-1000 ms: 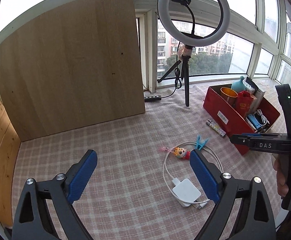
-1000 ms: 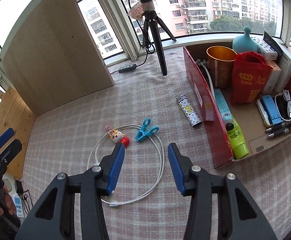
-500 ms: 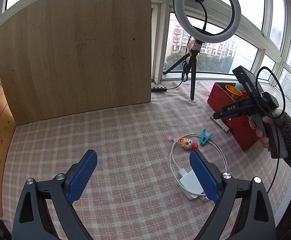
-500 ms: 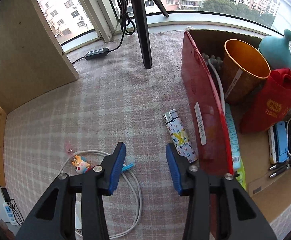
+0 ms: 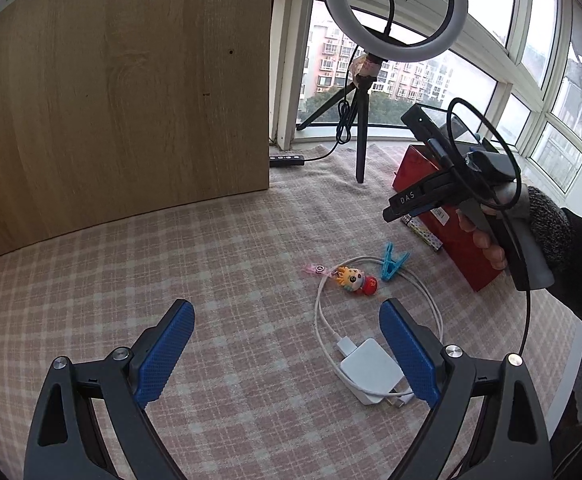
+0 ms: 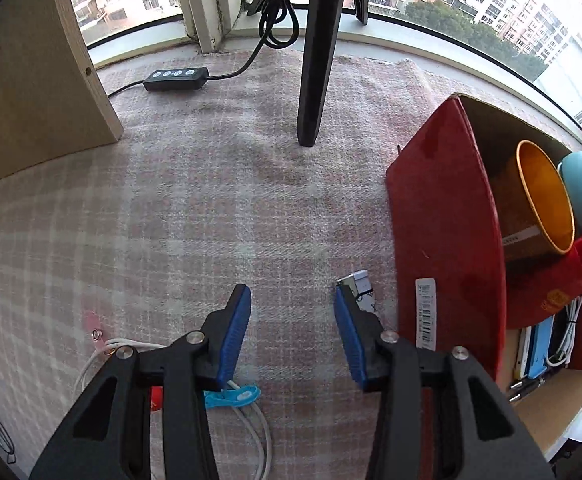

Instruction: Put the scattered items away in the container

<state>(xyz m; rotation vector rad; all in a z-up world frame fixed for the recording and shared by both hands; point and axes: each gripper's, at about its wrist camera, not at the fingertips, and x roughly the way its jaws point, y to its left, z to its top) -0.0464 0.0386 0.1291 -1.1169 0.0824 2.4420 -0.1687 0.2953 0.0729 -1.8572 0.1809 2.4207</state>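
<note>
Lighter point(image 6: 361, 286) flat on checked cloth point(image 6: 219, 208), just beside red box point(image 6: 443, 240) outer wall, half hidden behind my right tong's blue pad. Right gripper point(image 6: 293, 322) pointing steeply down, jaws part-open, only cloth between pads. Blue clip point(image 5: 513, 260), doll keychain point(image 5: 357, 279), white cable point(image 5: 375, 308) with charger block point(image 5: 371, 374) loose mid-cloth. My left gripper point(image 5: 287, 354) wide, empty, charger next to its right pad. Box holds orange cup point(image 6: 543, 200), red bag point(image 6: 559, 284).
</note>
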